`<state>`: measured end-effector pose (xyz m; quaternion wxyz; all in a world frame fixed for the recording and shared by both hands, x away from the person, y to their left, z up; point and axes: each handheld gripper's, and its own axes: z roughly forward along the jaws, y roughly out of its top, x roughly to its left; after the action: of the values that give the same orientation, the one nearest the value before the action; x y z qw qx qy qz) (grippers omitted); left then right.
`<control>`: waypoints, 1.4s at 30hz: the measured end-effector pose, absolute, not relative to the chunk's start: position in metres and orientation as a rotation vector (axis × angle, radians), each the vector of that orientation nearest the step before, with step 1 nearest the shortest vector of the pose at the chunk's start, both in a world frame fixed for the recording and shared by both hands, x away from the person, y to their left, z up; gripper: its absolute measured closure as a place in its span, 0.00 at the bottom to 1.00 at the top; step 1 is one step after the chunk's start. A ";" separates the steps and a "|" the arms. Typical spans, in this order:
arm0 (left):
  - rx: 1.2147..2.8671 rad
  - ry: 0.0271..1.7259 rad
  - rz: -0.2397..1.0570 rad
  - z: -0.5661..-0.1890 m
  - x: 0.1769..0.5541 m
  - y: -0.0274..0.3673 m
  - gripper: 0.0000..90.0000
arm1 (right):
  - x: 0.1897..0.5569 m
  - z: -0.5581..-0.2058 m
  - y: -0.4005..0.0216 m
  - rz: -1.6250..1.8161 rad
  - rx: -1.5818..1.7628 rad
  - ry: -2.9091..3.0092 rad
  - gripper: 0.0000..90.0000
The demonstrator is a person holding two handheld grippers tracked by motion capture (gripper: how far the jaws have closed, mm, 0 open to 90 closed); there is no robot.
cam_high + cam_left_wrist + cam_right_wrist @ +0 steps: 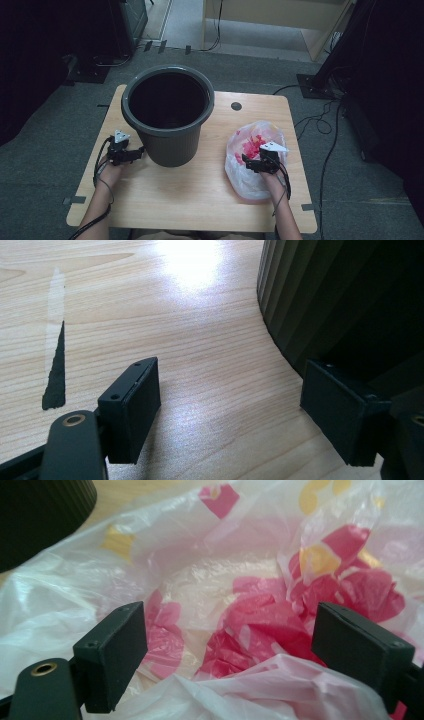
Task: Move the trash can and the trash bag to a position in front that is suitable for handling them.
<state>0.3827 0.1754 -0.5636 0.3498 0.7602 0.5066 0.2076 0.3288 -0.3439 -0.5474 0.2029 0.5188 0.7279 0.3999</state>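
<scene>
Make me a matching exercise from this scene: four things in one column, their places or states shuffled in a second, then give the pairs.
Things:
1. bin
2. plastic bag
3. left tool
4. right tool

Places or states:
A. open, over the bag with pink and yellow print
B. dark, upright, at the table's left rear
C. open, low beside the bin's base
D. crumpled, translucent, on the right side

Pairs: 1-B, 2-D, 3-C, 4-A
</scene>
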 end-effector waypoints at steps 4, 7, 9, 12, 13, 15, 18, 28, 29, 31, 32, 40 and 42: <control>1.944 1.340 0.505 -0.562 0.384 0.177 0.27 | 0.327 -0.540 -0.345 1.140 1.438 2.016 0.16; 1.939 1.345 0.500 -0.562 0.385 0.178 0.27 | 0.326 -0.534 -0.345 1.163 1.428 2.006 0.16; 1.970 1.331 0.523 -0.562 0.386 0.176 0.27 | 0.326 -0.530 -0.344 1.164 1.417 2.024 0.16; 1.992 1.321 0.523 -0.561 0.385 0.174 0.27 | 0.326 -0.528 -0.341 1.153 1.397 2.044 0.16; 1.996 1.318 0.521 -0.561 0.385 0.174 0.27 | 0.326 -0.527 -0.340 1.156 1.397 2.042 0.16; 1.997 1.319 0.519 -0.561 0.384 0.173 0.27 | 0.326 -0.526 -0.339 1.164 1.398 2.046 0.16; 2.001 1.316 0.517 -0.560 0.384 0.172 0.27 | 0.327 -0.525 -0.337 1.165 1.399 2.056 0.16; 2.018 1.290 0.491 -0.559 0.381 0.164 0.27 | 0.329 -0.524 -0.333 1.188 1.429 2.060 0.16; 2.022 1.285 0.492 -0.559 0.380 0.163 0.27 | 0.330 -0.523 -0.333 1.196 1.431 2.057 0.16; 2.024 1.283 0.492 -0.558 0.380 0.162 0.27 | 0.329 -0.521 -0.333 1.201 1.433 2.051 0.16; 2.025 1.284 0.491 -0.558 0.380 0.162 0.27 | 0.330 -0.520 -0.333 1.199 1.427 2.051 0.16; 2.018 1.276 0.481 -0.553 0.377 0.163 0.27 | 0.331 -0.511 -0.332 1.220 1.408 2.045 0.16; 2.027 1.265 0.485 -0.550 0.377 0.166 0.27 | 0.331 -0.507 -0.333 1.242 1.408 2.038 0.16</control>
<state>0.3768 0.1658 -0.5502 0.3446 0.7804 0.4872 0.1867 0.3306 -0.3329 -0.5066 0.1842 0.4993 0.7229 0.4406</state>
